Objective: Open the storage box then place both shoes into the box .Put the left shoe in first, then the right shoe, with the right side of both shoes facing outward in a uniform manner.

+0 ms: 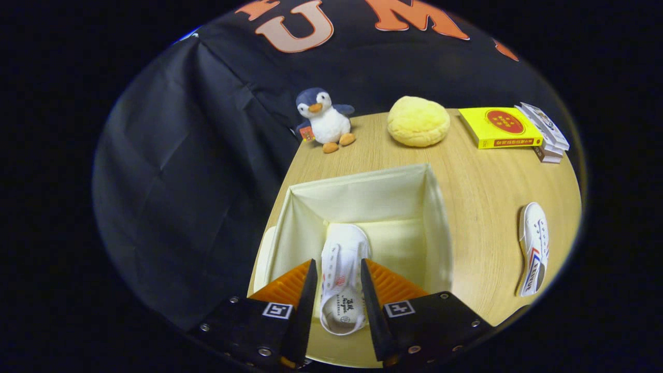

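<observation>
Pale wood tabletop against black cloth wall; lower centre, the gripper grasps a white shoe inside the open storage box.

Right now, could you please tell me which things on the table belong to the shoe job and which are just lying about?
Job:
storage box, open
shoe over the box, held between the fingers of the tool
second shoe on the table

Lying about:
plush penguin
yellow cushion
yellow book
stacked books

Matt cloth box, canvas shoe, wood-grain table, fuzzy plush penguin.
</observation>
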`<control>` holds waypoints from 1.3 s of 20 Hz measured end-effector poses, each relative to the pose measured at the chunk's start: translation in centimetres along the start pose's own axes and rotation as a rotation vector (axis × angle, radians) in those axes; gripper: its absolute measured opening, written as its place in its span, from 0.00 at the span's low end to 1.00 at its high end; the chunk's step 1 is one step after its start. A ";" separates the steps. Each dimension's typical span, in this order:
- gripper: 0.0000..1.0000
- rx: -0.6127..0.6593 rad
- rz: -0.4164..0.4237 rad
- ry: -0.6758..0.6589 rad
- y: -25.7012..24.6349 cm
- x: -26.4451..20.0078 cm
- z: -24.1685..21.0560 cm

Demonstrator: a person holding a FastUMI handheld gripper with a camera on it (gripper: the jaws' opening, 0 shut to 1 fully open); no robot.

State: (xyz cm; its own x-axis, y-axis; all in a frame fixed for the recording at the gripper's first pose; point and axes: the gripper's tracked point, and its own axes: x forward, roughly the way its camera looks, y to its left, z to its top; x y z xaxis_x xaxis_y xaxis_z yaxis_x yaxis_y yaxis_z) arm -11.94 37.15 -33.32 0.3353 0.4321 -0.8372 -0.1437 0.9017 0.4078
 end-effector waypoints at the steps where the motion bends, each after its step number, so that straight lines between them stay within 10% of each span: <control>1: 0.54 -0.011 -0.006 -0.028 -1.2 -1.1 0.5; 11: 0.78 -0.048 -0.285 -0.222 -20.9 -10.3 1.7; 26: 0.77 -0.174 -0.479 0.020 -38.1 -9.1 -10.2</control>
State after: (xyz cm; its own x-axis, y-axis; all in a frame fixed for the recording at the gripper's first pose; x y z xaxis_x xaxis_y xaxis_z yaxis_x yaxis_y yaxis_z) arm -19.01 -1.01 -44.95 0.3838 -0.0314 -0.9229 -0.1320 0.9873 -0.0885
